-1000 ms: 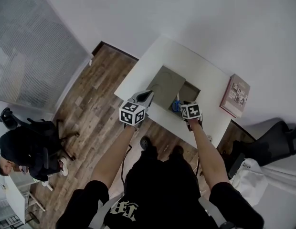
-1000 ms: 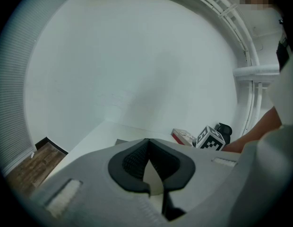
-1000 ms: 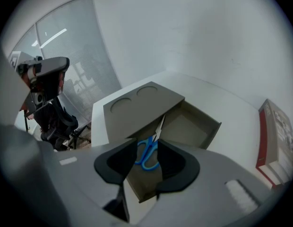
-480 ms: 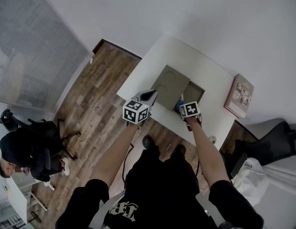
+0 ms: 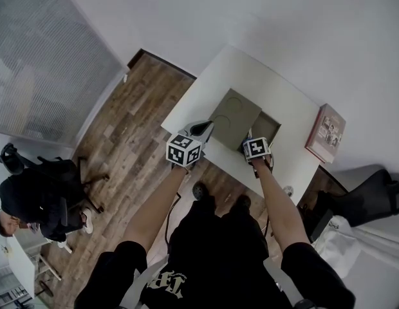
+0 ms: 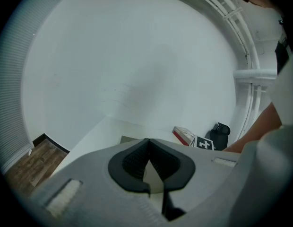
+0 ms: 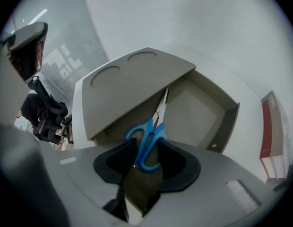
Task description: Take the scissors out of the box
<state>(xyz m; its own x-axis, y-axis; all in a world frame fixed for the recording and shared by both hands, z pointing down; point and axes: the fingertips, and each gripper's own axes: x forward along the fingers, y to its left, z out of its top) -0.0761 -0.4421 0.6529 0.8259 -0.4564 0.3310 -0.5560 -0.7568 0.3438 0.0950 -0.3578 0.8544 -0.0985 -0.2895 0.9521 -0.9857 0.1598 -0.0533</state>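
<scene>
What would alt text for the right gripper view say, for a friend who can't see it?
Blue-handled scissors lie in an open grey box, their handles between the dark jaws of the right gripper, which are closing but not yet pressing on them. The box's lid stands open at the left, and a red-edged book lies at the right.

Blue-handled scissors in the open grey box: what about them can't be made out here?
Right gripper view: the blue-handled scissors have their lower handle loops between the closing jaws of the right hand-held gripper, which cover them; contact unclear.
Head view: that gripper hides the scissors; the grey box interior is too small.
Left gripper view: the shut left hand-held gripper blocks the box interior.
</scene>
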